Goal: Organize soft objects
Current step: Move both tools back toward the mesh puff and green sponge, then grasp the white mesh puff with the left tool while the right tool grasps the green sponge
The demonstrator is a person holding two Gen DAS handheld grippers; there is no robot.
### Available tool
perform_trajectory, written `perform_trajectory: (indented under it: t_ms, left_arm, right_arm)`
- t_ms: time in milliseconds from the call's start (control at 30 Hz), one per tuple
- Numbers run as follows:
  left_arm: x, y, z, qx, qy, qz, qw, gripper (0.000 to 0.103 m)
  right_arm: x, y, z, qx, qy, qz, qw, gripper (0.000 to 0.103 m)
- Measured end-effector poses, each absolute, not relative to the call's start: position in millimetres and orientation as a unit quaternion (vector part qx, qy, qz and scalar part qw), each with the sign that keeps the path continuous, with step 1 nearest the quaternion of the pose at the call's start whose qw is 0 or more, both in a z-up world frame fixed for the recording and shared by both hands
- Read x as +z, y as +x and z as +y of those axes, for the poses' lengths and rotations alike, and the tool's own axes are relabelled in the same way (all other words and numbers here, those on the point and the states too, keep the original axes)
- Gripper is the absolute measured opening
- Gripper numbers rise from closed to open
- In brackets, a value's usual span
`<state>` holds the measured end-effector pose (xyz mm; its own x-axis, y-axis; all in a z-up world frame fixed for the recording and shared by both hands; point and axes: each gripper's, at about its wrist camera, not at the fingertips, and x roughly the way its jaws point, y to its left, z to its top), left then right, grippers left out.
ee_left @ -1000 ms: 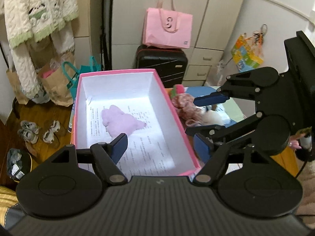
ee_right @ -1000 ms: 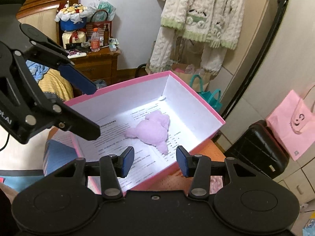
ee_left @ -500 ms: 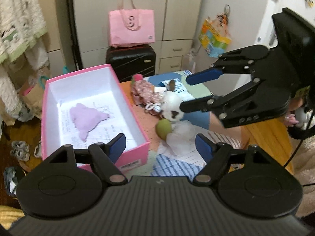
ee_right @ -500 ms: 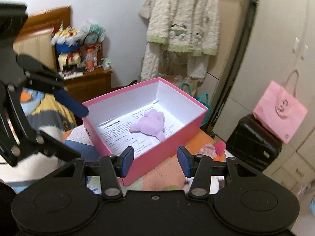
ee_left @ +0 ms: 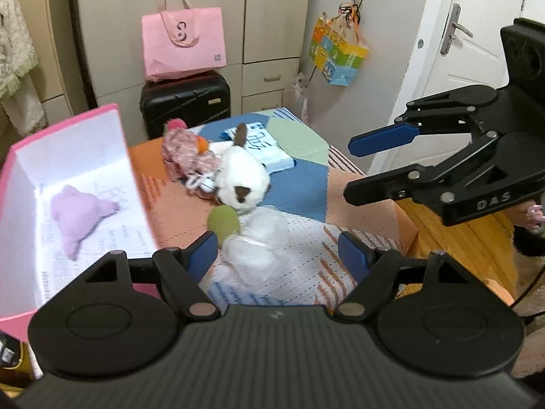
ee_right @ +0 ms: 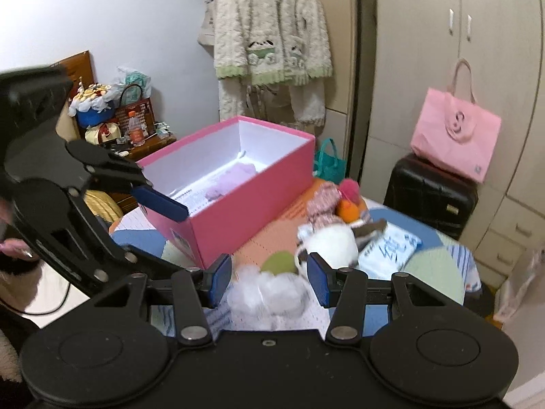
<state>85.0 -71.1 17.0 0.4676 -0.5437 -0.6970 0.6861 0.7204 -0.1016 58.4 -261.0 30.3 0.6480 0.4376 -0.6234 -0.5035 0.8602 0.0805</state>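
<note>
A pink box (ee_left: 115,119) (ee_right: 252,204) stands on the table's left with a lilac plush (ee_left: 76,214) (ee_right: 235,180) lying inside. Beside it on the patchwork cloth lie a white plush with brown ears (ee_left: 240,177) (ee_right: 330,242), a green soft ball (ee_left: 223,221) (ee_right: 279,262), a fluffy white wad (ee_left: 262,238) (ee_right: 269,293) and a pink patterned doll (ee_left: 184,153) (ee_right: 327,204). My left gripper (ee_left: 277,250) is open and empty above the wad. My right gripper (ee_right: 269,274) is open and empty, just above the wad, and shows at the right of the left wrist view (ee_left: 368,167).
A black suitcase (ee_left: 185,102) with a pink tote bag (ee_left: 184,46) stands behind the table by the cupboards. A blue-white packet (ee_left: 265,146) lies on the cloth. A nightstand (ee_right: 136,143) with clutter is at far left. A door (ee_left: 477,51) is on the right.
Both grippers have swung away from the pink box towards the soft toys on the cloth. The lilac plush stays in the box. Both stay open.
</note>
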Motion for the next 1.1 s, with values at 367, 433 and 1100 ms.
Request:
perform_trajectory:
  t_ms: [367, 433, 1100]
  left_arm:
    - [-41, 98, -101, -0.32, 0.12, 0.356, 0.87, 0.077]
    - [-52, 98, -106, -0.315, 0.136, 0.343, 0.875, 0.077]
    - [-95, 111, -105, -0.33, 0.072, 0.331, 0.881, 0.055]
  right_arm:
    - [-11, 85, -276, 0.3, 0.017, 0.357, 0.885, 0.055]
    - [-20, 95, -275, 0.31, 0.03, 0.363, 0.878, 0.055]
    - [-88, 179, -243, 0.304, 0.058, 0.44, 0.843, 0.05]
